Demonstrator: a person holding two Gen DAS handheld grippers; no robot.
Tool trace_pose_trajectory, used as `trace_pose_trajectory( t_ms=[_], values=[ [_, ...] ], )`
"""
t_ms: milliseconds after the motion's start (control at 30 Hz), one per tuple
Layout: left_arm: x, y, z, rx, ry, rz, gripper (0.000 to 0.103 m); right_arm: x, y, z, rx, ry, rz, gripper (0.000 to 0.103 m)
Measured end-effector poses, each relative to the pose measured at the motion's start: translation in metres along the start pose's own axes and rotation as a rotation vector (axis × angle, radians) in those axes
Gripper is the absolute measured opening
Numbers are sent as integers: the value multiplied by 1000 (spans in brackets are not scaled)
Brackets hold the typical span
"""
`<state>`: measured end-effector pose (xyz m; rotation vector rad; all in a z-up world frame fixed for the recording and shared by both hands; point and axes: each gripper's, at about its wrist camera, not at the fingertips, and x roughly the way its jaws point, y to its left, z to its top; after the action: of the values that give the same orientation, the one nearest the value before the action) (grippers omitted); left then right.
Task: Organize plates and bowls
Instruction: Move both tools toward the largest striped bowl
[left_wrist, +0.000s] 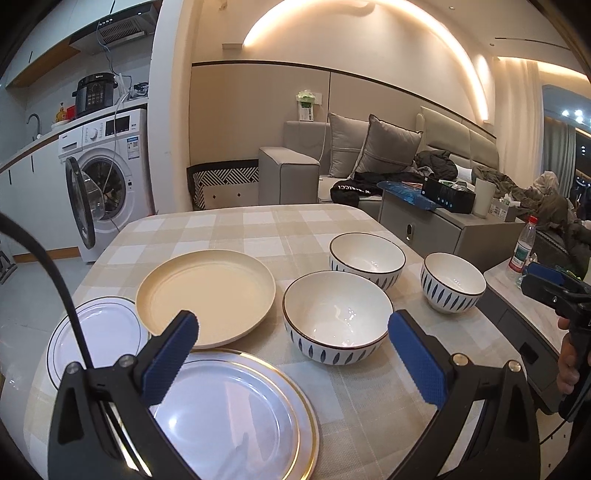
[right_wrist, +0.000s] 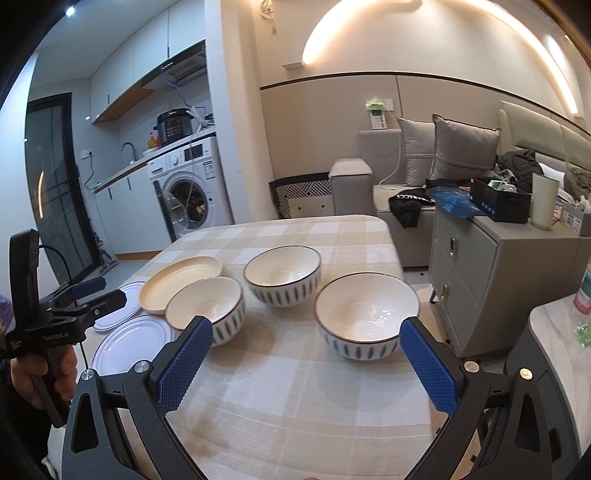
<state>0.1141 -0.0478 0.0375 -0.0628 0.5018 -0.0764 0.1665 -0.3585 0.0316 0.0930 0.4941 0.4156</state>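
On the checked tablecloth (left_wrist: 229, 236) sit three plates and three bowls, nothing stacked yet, so the task looks barely begun.

Largest first: the gold-rimmed plate (left_wrist: 236, 410) lies nearest the left gripper (left_wrist: 291, 354), w/ its far edge touching or tucked just under the cream plate (left_wrist: 207, 291); can't tell which. The small white plate (left_wrist: 96, 332) sits at the table's left edge, close beside both. Risk: lifting any one of these drags or tips a neighbour, and the small one is near enough to the edge to slide off.

Bowls: the front bowl (left_wrist: 336, 317) is just beside the cream plate's rim, so a wide jaw coming down on it could clip the plate. The back bowl (left_wrist: 365, 258) and the right bowl (right_wrist: 365, 317) stand a bit apart from it; the right one is near the table's right edge, so a nudge from the right gripper (right_wrist: 303, 362) could push it over. Glazed rims prob. slick: a pinch on one wall may let a bowl rotate or slip out.

Both grippers hover above the table, jaws spread wide, holding nothing. Since they're close together, they could collide w/ each other if both reach for the centre.
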Motion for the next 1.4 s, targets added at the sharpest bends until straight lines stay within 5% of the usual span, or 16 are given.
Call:
trace_pose_trajectory(
  t_ms=[300, 733, 1067, 1400],
  values=[
    [27, 4, 0, -13, 27, 7, 103, 29, -28, -3, 10, 50, -51, 103],
    [45, -7, -6, 10, 71, -29, 103, 93, -53, -23, -132, 168, -71, 103],
    [48, -42, -6, 71, 81, -67, 103, 98, -75, -10, -118, 172, 4, 103],
    [53, -48, 3, 51, 78, -70, 103, 102, -98, 14, -95, 171, -73, 102]
  ],
)
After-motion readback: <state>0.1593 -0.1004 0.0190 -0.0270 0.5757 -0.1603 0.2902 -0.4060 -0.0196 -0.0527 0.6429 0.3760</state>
